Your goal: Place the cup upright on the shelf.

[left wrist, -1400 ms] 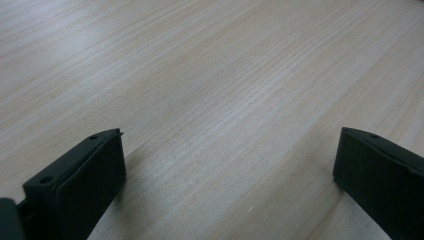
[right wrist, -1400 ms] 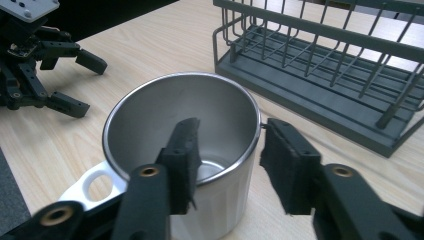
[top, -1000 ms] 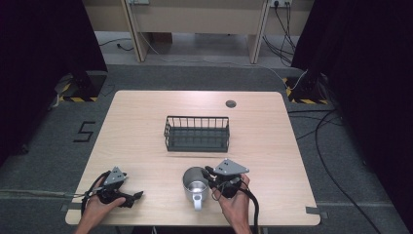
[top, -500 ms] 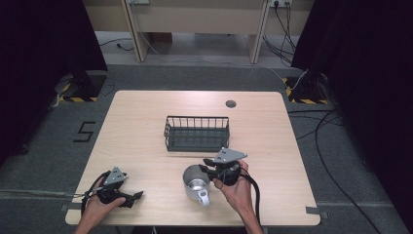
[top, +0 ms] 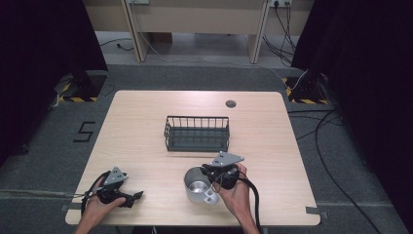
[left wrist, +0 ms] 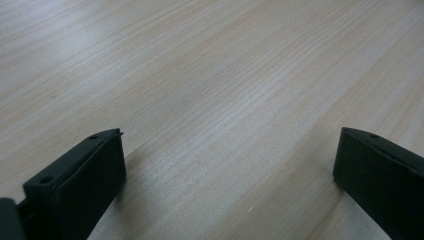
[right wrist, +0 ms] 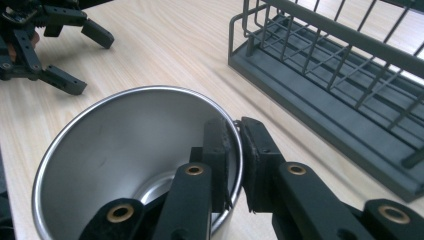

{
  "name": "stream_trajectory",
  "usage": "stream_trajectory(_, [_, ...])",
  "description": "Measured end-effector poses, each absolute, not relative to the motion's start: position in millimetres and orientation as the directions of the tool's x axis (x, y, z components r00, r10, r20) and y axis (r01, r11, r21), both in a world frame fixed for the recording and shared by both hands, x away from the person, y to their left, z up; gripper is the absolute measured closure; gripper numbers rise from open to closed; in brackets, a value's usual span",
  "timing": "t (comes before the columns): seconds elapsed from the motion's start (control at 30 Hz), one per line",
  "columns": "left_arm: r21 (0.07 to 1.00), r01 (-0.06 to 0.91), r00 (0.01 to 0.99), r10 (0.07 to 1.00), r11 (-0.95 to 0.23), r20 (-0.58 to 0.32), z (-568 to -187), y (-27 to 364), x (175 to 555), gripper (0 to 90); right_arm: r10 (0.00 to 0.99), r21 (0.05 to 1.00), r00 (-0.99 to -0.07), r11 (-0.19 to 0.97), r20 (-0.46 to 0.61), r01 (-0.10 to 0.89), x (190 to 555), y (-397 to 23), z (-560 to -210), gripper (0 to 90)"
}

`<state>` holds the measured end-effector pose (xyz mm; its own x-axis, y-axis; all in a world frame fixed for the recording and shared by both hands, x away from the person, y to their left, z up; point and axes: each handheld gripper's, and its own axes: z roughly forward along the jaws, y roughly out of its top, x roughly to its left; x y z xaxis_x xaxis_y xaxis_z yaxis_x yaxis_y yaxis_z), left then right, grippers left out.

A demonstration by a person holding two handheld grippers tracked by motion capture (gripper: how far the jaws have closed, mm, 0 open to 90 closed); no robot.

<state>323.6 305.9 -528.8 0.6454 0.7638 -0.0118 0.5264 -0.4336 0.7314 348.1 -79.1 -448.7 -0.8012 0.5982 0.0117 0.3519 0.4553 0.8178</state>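
Here the right gripper [right wrist: 235,165] has just closed, pinching the steel cup [right wrist: 115,155] rim, basket [right wrist: 340,85] near

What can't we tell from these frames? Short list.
- Metal cup, right gripper view: its base and outer wall are cut off by the bottom edge and hidden behind the right tool, which is clamped on its rim.
- Cup handle, high view: too small to make out its shape.
- Wire basket, right gripper view: cut off at the top and right edges.
- Left tool, left gripper view: the body is below the frame.
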Motion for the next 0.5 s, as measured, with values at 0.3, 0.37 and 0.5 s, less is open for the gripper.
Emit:
stream_trajectory(0.3, [0.731,0.526,0.645,0.764,-0.434,-0.012,-528.8,305.9,323.6,0.0,0.518,0.798,-0.854,0.537,-0.057,0.273,371.8,-81.2,-443.5,84.0])
stream_trajectory(0.37, [0.732,0.526,0.645,0.764,-0.434,-0.012,-528.8,305.9,323.6,0.0,0.492,0.8,-0.869,0.543,-0.054,0.257,378.2,-83.9,-443.6,83.8])
stream_trajectory(0.5, [0.731,0.526,0.645,0.764,-0.434,-0.012,-528.8,305.9,323.6,0.0,0.514,0.816,-0.857,0.505,-0.024,0.28,379.7,-89.6,-441.1,72.8])
